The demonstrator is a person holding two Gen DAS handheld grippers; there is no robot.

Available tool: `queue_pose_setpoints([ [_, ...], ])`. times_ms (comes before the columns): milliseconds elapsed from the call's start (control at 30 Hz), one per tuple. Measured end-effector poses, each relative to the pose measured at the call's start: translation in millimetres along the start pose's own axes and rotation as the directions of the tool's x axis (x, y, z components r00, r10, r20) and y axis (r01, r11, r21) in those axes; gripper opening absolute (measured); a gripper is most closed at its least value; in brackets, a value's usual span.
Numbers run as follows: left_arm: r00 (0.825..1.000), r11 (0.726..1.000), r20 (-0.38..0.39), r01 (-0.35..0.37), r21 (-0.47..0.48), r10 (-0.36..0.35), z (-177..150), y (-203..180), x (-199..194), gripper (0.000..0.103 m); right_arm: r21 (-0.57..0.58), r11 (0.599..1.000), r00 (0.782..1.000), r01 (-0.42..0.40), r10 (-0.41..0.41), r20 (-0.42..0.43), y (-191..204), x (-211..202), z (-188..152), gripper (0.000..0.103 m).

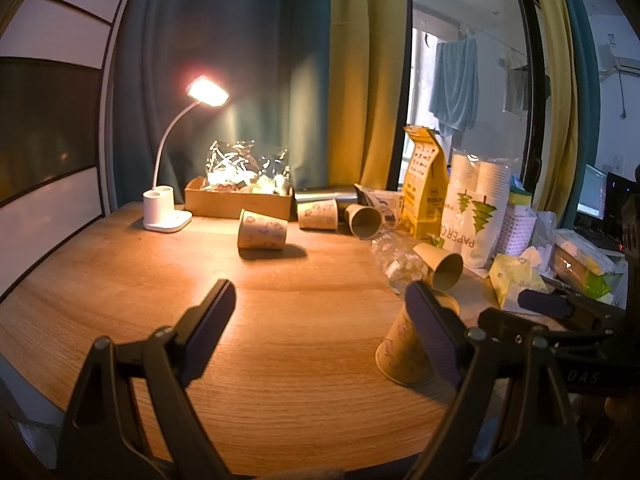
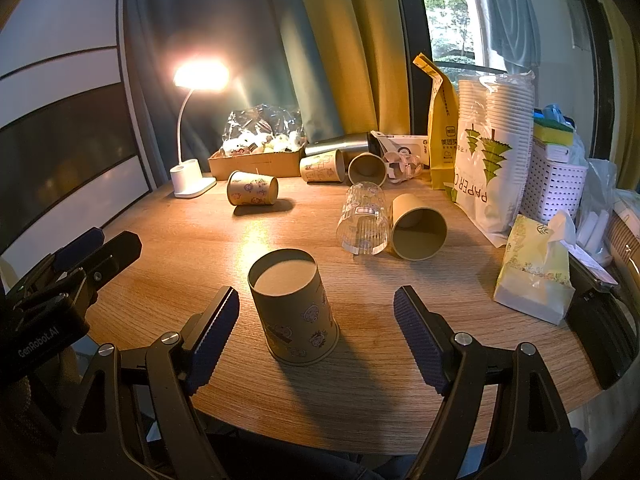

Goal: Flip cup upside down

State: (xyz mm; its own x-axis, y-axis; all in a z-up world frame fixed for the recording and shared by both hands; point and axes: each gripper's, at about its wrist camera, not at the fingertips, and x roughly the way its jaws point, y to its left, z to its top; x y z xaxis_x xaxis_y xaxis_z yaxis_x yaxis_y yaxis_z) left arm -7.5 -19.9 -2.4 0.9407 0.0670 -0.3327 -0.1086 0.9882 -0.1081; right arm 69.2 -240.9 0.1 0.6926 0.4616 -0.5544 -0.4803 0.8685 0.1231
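A printed paper cup (image 2: 294, 308) stands upside down, mouth on the wooden table (image 2: 200, 248), between the fingers of my open right gripper (image 2: 316, 312), which does not touch it. In the left wrist view the same cup (image 1: 404, 350) shows partly behind my left gripper's right finger. My left gripper (image 1: 320, 304) is open and empty, to the left of the cup. It also shows at the left edge of the right wrist view (image 2: 96, 246). The right gripper (image 1: 540, 304) shows at the right of the left wrist view.
Several paper cups lie on their sides: one near the lamp (image 2: 252, 188), two at the back (image 2: 322, 166), one (image 2: 418, 228) beside a clear glass (image 2: 364, 220). A lit desk lamp (image 2: 192, 176), cardboard box (image 2: 256, 160), paper cup pack (image 2: 492, 152), tissue pack (image 2: 536, 268) and white basket (image 2: 554, 188) line the back and right.
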Motion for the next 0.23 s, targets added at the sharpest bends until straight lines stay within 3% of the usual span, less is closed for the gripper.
queue_pose_setpoints([
  [233,1.000,1.000,0.018,0.004,0.015,-0.004,-0.6,1.3,-1.4,0.088,0.004,1.000,1.000,-0.027,0.027,-0.015,4.5,6.7,-2.3,0.082],
])
